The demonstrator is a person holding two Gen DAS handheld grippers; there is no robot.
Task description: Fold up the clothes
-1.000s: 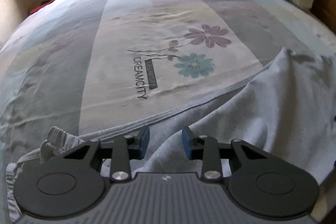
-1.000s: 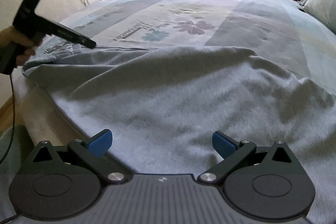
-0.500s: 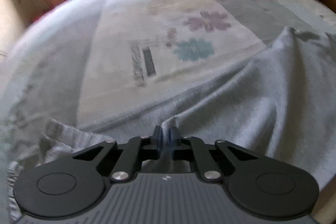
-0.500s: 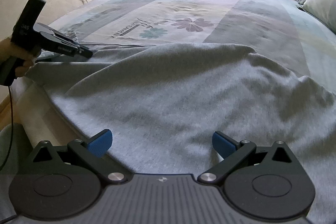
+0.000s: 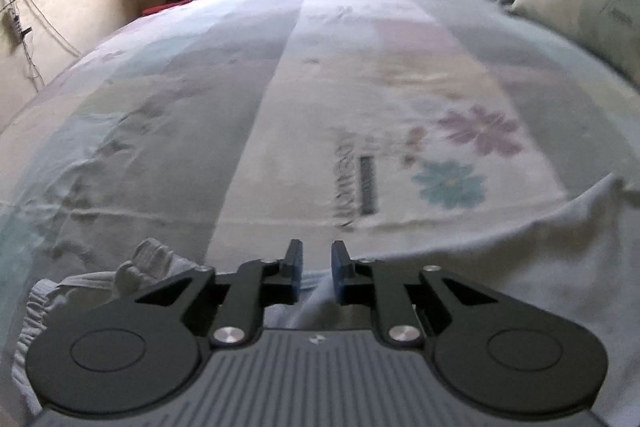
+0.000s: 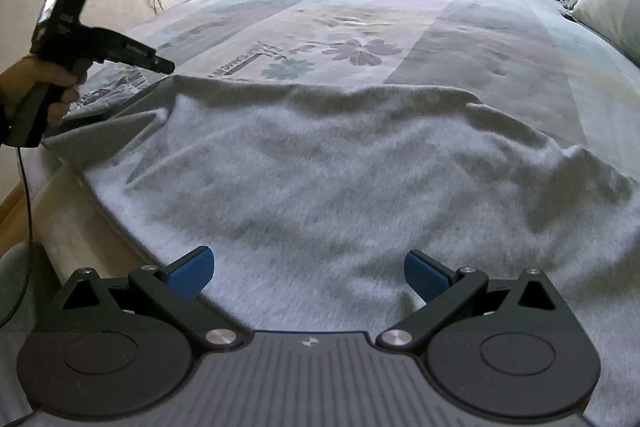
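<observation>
Left gripper (image 5: 316, 273) has its jaws a narrow way apart, just been opening, a ridge of the grey garment (image 6: 340, 179) rising between the pads without being pinched, and a crumpled ribbed cuff (image 5: 132, 271) sits at nine o'clock of it. Right gripper (image 6: 308, 275) hangs with its jaws spread wide over the near hem, nothing held. That garment lies spread across the flowered bed cover (image 6: 400, 27), the person's hand (image 6: 36, 87) up at ten o'clock.
</observation>
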